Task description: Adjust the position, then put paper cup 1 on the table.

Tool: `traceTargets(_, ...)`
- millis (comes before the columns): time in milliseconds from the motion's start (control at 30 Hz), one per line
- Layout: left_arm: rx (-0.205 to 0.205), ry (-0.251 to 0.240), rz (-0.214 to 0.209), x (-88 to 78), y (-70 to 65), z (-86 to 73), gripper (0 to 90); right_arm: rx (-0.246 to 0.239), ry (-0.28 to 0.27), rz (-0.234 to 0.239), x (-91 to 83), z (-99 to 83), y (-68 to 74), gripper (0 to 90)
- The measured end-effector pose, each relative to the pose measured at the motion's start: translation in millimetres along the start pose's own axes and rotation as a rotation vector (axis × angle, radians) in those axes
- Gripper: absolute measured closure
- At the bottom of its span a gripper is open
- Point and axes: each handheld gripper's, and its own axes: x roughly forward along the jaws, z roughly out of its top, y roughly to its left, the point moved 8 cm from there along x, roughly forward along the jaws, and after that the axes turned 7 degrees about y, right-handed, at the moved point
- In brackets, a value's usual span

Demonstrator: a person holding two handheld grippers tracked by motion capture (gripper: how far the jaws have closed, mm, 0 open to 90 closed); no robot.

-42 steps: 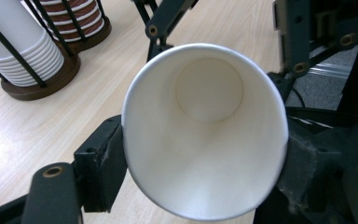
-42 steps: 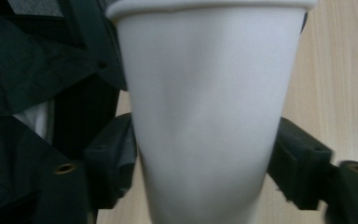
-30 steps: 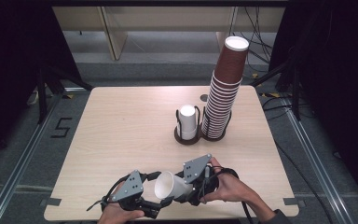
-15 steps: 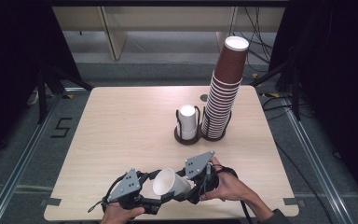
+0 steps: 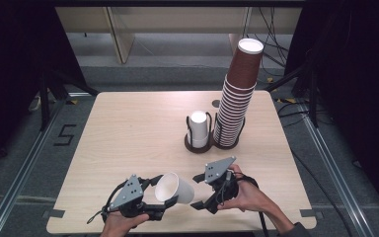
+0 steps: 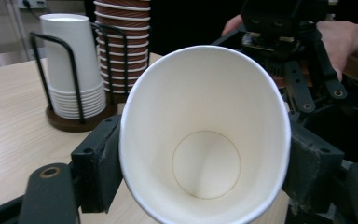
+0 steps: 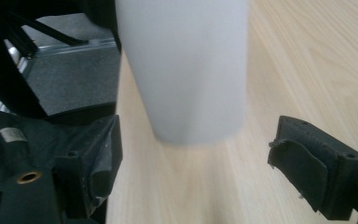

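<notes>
Left gripper: low at the near table edge, jaws squeezing the white paper cup, just closed in.
Right gripper: beside the cup's bottom end, jaws just opened wide, touching nothing.
Cup: tipped on its side, mouth toward the left hand.
Left gripper view: the cup's empty inside.
Farther back: short white cups in a black wire holder, tall brown cup stack.

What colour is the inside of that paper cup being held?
White, seen best in the left gripper view: the paper cup.
</notes>
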Motion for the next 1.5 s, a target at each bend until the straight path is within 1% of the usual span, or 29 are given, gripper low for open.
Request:
traceTargets(100,-0.017,0.012,0.039,-1.7,7.6,-1.3,24.0,0.020,-0.004,-0.018,-5.3,-7.9,-4.8,17.2)
traceTargets(133,-0.017,0.012,0.039,-1.7,7.6,-1.3,23.9,0.036,-0.003,-0.021,-7.3,-10.4,-5.8,17.2)
traceTargets(167,0.001,0.023,0.077,-2.2,12.8,-2.5,23.9,0.037,-0.011,-0.034,-8.5,-12.4,-8.3,17.4)
traceTargets(200,0.001,0.023,0.077,-2.2,12.8,-2.5,23.9,0.048,-0.014,-0.041,-10.0,-14.7,-10.2,17.4)
traceTargets(233,0.001,0.038,0.125,-3.3,17.5,-4.1,23.9,0.062,-0.012,-0.047,-11.6,-17.1,-11.7,17.4)
traceTargets(300,0.021,0.048,0.172,-4.2,22.7,-5.3,23.8,0.073,-0.014,-0.063,-12.7,-21.4,-14.1,17.1)
traceTargets(367,0.033,0.055,0.201,-5.1,27.3,-6.6,23.7,0.082,-0.006,-0.076,-13.2,-26.1,-15.9,16.0)
traceTargets(400,0.033,0.055,0.201,-5.1,27.3,-6.6,23.6,0.082,-0.006,-0.076,-13.2,-26.1,-15.9,16.0)
traceTargets(433,0.029,0.065,0.227,-6.2,32.0,-8.2,23.6,0.088,0.006,-0.086,-14.1,-30.9,-16.0,16.0)
traceTargets(600,0.006,0.070,0.256,-7.8,40.5,-9.3,23.4,0.116,0.009,-0.106,-16.9,-39.4,-16.0,16.0)
traceTargets(633,-0.003,0.073,0.282,-10.0,45.0,-10.2,23.4,0.115,0.009,-0.115,-18.2,-41.3,-17.1,16.0)
traceTargets(667,-0.003,0.073,0.282,-10.0,45.0,-10.2,23.4,0.126,0.009,-0.119,-19.4,-42.6,-17.2,16.0)
traceTargets(767,-0.028,0.097,0.338,-17.2,56.7,-12.0,23.2,0.142,0.011,-0.140,-23.6,-48.9,-18.3,16.3)
traceTargets(800,-0.028,0.097,0.338,-17.2,56.7,-12.0,23.2,0.142,0.011,-0.140,-23.6,-48.9,-18.3,16.3)
traceTargets(833,-0.034,0.102,0.350,-18.9,60.2,-12.7,23.1,0.157,0.004,-0.145,-25.6,-52.6,-18.9,16.2)
traceTargets(867,-0.041,0.100,0.361,-19.9,62.2,-12.7,23.1,0.157,0.004,-0.145,-25.6,-52.6,-18.9,16.2)
traceTargets(900,-0.048,0.107,0.380,-22.5,68.2,-13.1,23.0,0.164,0.012,-0.150,-27.1,-56.0,-18.8,16.3)
traceTargets(967,-0.060,0.111,0.396,-23.2,74.6,-13.4,22.9,0.174,0.013,-0.156,-28.5,-59.2,-19.3,16.2)
traceTargets(1100,-0.087,0.127,0.440,-26.3,91.2,-12.5,22.9,0.172,0.010,-0.178,-32.5,-63.2,-21.1,16.3)
traceTargets(1200,-0.095,0.128,0.455,-27.1,98.8,-11.3,22.8,0.181,0.005,-0.186,-35.6,-64.8,-21.8,16.3)
traceTargets(1233,-0.101,0.134,0.465,-27.0,107.0,-10.1,22.7,0.192,0.003,-0.188,-38.1,-66.6,-21.9,16.5)
traceTargets(1267,-0.101,0.134,0.465,-27.0,107.0,-10.1,22.7,0.192,0.003,-0.188,-38.1,-66.6,-21.9,16.5)
traceTargets(1300,-0.104,0.129,0.472,-26.9,112.0,-9.1,22.7,0.204,-0.001,-0.198,-39.9,-68.8,-23.2,16.5)
traceTargets(1333,-0.115,0.139,0.487,-27.4,121.6,-8.0,22.7,0.206,0.002,-0.197,-40.6,-70.2,-23.7,16.5)
traceTargets(1367,-0.115,0.139,0.487,-27.4,121.6,-8.0,22.6,0.210,-0.001,-0.198,-41.1,-71.1,-23.9,16.5)
traceTargets(1400,-0.121,0.142,0.502,-27.8,126.7,-7.5,22.6,0.210,-0.001,-0.198,-41.1,-71.1,-23.9,16.5)
traceTargets(1433,-0.128,0.146,0.521,-28.2,136.7,-6.0,22.6,0.213,-0.001,-0.203,-42.6,-73.1,-24.8,16.5)
traceTargets(1467,-0.133,0.150,0.524,-28.2,141.1,-5.2,22.6,0.208,-0.001,-0.210,-43.5,-73.7,-25.7,16.6)
traceTargets(1500,-0.137,0.147,0.528,-28.7,145.8,-3.8,22.6,0.220,-0.003,-0.204,-43.7,-74.4,-24.9,16.8)
